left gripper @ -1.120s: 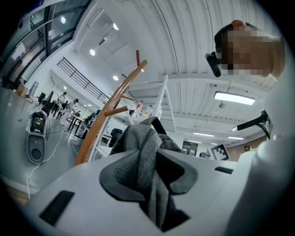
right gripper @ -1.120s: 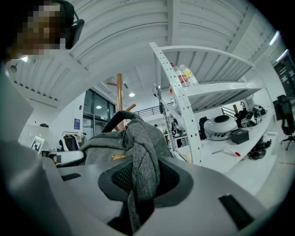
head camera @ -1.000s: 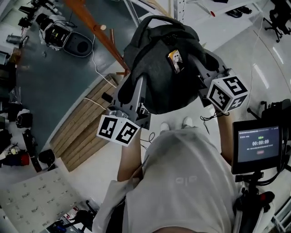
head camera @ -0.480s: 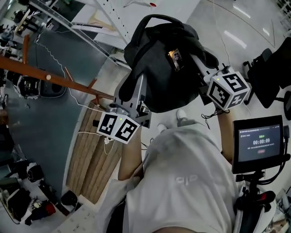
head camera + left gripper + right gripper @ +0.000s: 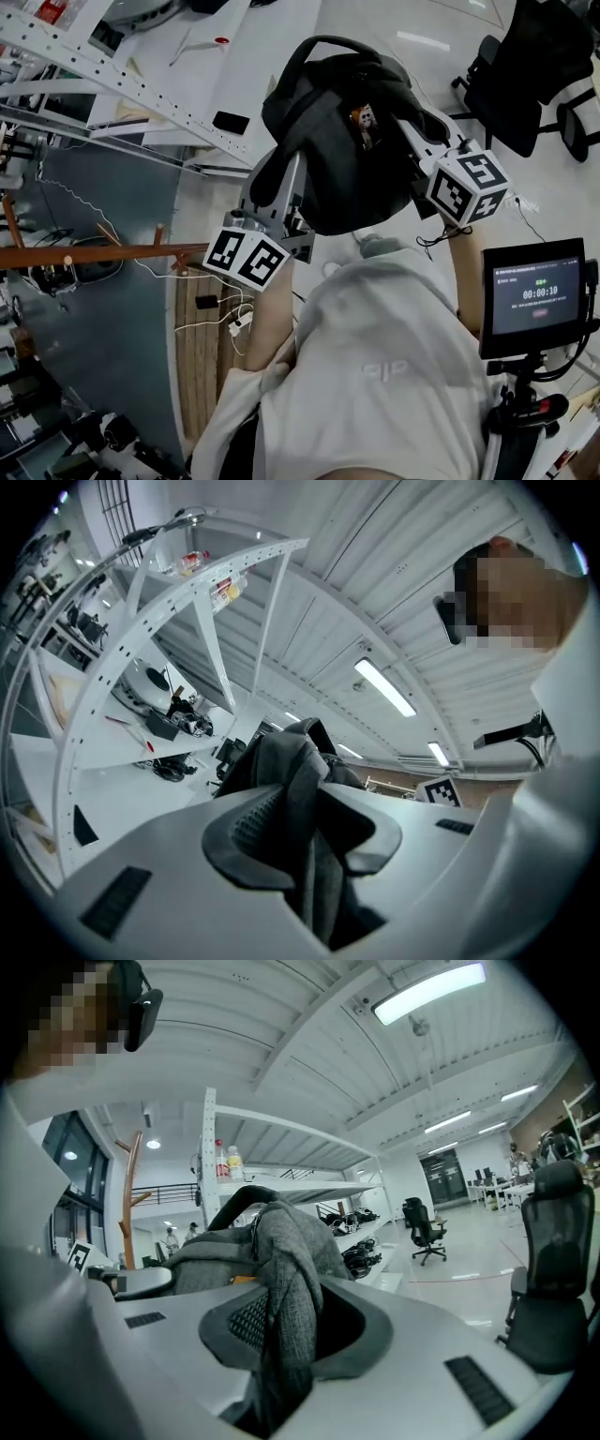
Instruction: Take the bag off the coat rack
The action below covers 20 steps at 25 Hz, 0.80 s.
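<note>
Bag [image 5: 347, 141] is hanging clear of the wooden coat rack [image 5: 94, 255], well apart from it. Left gripper [image 5: 305, 822] is pinching a fold of its grey fabric, and right gripper [image 5: 291, 1321] is clamping another fold.

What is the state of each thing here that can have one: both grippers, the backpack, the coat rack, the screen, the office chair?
left gripper: shut on a fold of the backpack
right gripper: shut on a strap of the backpack
backpack: held up, off the coat rack
coat rack: nothing hangs on the part in view
screen: lit, showing a timer
office chair: empty
</note>
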### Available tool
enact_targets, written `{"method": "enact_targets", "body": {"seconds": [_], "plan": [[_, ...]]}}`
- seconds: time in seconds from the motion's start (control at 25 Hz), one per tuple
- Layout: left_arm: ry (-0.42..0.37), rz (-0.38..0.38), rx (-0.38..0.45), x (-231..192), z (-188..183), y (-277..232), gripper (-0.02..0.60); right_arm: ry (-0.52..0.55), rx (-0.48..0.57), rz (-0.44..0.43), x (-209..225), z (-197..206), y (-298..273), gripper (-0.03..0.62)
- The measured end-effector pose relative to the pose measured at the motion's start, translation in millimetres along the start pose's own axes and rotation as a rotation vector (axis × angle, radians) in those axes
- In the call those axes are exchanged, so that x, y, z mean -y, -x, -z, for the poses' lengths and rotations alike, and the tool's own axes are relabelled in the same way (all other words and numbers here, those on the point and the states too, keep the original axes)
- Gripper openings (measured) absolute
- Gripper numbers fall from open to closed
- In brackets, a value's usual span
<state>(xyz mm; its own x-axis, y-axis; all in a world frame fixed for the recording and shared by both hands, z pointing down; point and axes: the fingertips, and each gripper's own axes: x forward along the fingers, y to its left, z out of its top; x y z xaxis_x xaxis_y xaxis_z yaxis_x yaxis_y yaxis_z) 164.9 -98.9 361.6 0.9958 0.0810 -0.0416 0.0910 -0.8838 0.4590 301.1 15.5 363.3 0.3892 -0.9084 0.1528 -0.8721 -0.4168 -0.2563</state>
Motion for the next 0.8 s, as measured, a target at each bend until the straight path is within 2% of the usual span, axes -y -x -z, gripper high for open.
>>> {"method": "enact_targets", "body": {"seconds": [0.36,0.8], "plan": [[0.048,0.104,-0.088,7,26,-31,0.107,-0.045,-0.015,0.119,31,18,24,0.086],[0.068,0.128,-0.114,1,28,-33,0.107,-0.069,-0.027,0.139,31,25,22,0.081]]}}
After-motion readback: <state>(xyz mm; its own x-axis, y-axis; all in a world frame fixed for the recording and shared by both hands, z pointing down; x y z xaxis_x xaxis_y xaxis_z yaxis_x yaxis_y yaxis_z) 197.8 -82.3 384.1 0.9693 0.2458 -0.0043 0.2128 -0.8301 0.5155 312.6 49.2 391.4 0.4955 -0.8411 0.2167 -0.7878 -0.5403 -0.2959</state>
